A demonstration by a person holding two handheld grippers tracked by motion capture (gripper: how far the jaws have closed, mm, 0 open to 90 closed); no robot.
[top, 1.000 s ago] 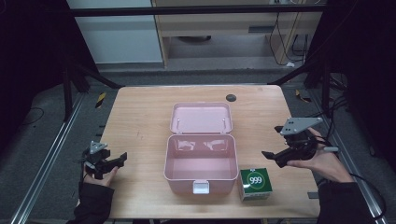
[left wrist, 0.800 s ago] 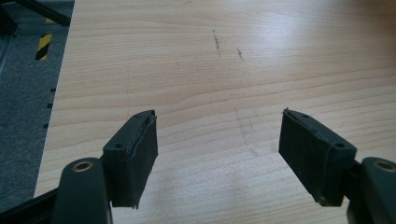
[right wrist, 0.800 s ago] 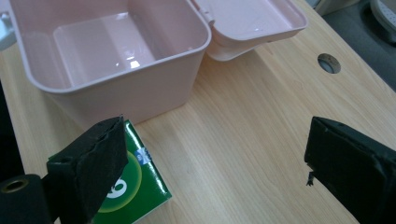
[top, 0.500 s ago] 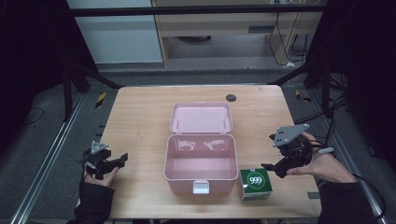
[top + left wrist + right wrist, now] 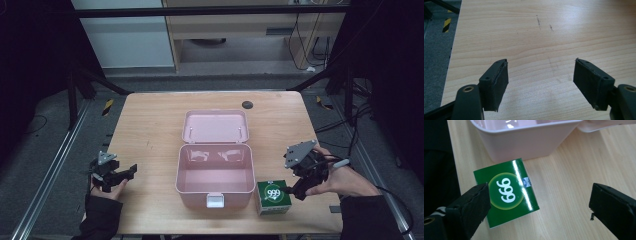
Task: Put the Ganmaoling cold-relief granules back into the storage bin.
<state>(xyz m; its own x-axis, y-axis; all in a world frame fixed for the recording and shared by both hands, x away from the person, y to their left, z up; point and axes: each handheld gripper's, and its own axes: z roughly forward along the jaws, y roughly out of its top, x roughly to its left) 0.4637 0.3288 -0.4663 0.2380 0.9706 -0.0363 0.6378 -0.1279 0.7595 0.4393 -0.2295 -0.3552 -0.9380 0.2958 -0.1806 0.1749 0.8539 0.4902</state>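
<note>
One light wooden table (image 5: 150, 130), and at its centre one pink plastic storage box (image 5: 215, 172) sits with its hinged lid (image 5: 215, 126) thrown back flat toward twelve o'clock, its inside bare in the high view. One small green cardboard carton with a white "999" in a yellow-green circle (image 5: 273, 197) stands just beside the box at its four o'clock corner, near the table's front edge. Two grippers in play. The right gripper (image 5: 301, 190) hangs right at the carton's three o'clock side, jaws spread wide; in the right gripper view the carton (image 5: 506, 192) lies by the left jaw, with the box wall (image 5: 524, 142) beyond it at twelve o'clock. The left gripper (image 5: 131, 171) sits over at the table's eight o'clock, well apart from the box, jaws also spread wide over bare wood (image 5: 536, 50). One dark round hole (image 5: 247, 105) marks the tabletop at one o'clock.
</note>
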